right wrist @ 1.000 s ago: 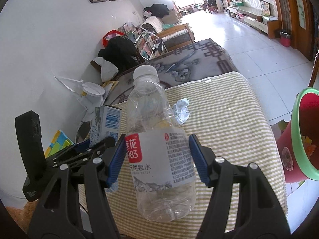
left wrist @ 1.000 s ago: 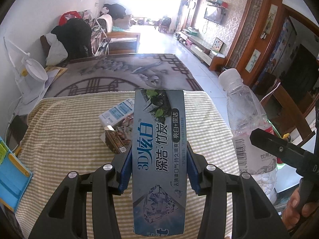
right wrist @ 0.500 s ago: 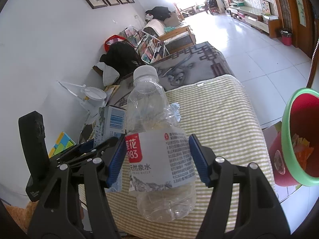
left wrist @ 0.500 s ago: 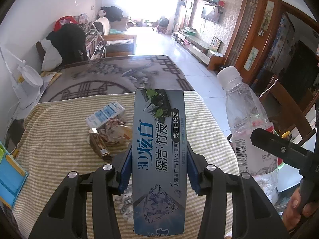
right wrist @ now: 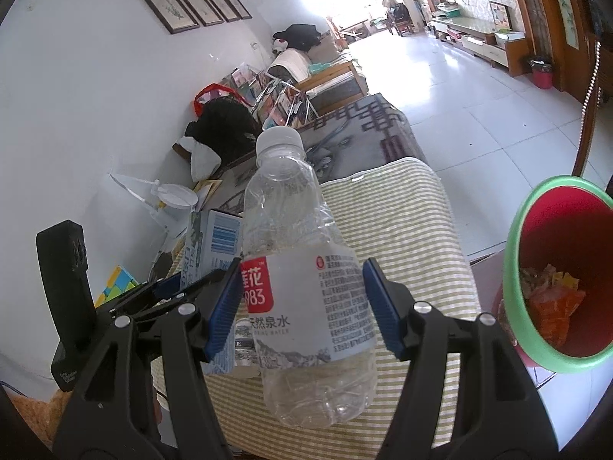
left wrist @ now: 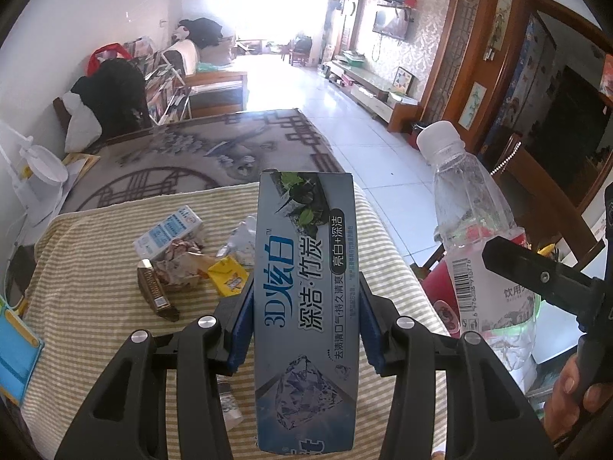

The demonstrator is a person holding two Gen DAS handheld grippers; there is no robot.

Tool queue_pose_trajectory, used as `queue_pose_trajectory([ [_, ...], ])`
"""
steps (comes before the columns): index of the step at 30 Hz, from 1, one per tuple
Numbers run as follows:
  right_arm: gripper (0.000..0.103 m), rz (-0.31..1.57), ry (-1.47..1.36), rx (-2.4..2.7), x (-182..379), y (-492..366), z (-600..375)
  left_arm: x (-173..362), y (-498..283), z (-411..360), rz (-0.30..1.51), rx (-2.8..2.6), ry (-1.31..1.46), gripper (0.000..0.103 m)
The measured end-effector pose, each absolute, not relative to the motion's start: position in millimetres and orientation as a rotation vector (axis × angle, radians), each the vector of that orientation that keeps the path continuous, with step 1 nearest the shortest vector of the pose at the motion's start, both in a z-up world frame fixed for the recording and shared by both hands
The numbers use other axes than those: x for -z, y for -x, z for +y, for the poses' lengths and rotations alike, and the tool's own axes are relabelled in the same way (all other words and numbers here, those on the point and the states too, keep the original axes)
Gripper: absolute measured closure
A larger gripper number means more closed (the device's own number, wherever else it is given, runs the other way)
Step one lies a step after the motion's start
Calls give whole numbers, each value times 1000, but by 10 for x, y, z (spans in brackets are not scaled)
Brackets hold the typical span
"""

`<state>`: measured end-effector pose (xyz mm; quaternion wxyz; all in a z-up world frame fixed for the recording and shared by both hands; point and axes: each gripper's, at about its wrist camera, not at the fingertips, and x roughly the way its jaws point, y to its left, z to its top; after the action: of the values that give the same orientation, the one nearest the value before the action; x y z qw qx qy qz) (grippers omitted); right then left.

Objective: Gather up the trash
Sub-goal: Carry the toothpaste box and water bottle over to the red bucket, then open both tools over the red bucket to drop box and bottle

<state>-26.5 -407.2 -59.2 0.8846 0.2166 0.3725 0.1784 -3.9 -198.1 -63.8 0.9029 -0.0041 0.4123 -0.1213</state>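
My left gripper (left wrist: 304,329) is shut on a grey toothpaste box (left wrist: 306,287) and holds it above the striped table (left wrist: 95,253). My right gripper (right wrist: 304,306) is shut on an empty clear plastic bottle (right wrist: 302,276) with a white cap, held above the table's right side. The bottle also shows at the right of the left wrist view (left wrist: 475,237), and the toothpaste box shows at the left of the right wrist view (right wrist: 212,237). A red bin with a green rim (right wrist: 551,276) stands on the floor right of the table, with wrappers inside.
On the table lie a small white-blue carton (left wrist: 168,230), crumpled wrappers (left wrist: 180,268), a yellow packet (left wrist: 226,276), a brown pack (left wrist: 155,295) and crumpled foil (left wrist: 241,241). A blue toy (left wrist: 13,349) sits at the left edge. A patterned grey rug (left wrist: 191,149) lies beyond.
Both grippers have risen and pulled back with their loads. More of the table's trash shows in the left wrist view, and the red bin is closer and fuller in the right wrist view.
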Motion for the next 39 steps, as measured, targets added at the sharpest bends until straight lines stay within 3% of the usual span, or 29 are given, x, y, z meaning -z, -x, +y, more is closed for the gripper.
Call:
queue_pose_trajectory([
  [39,42,721,-616,-118,797,601,-5844,606,-31,-3819,888,478,-81,58],
])
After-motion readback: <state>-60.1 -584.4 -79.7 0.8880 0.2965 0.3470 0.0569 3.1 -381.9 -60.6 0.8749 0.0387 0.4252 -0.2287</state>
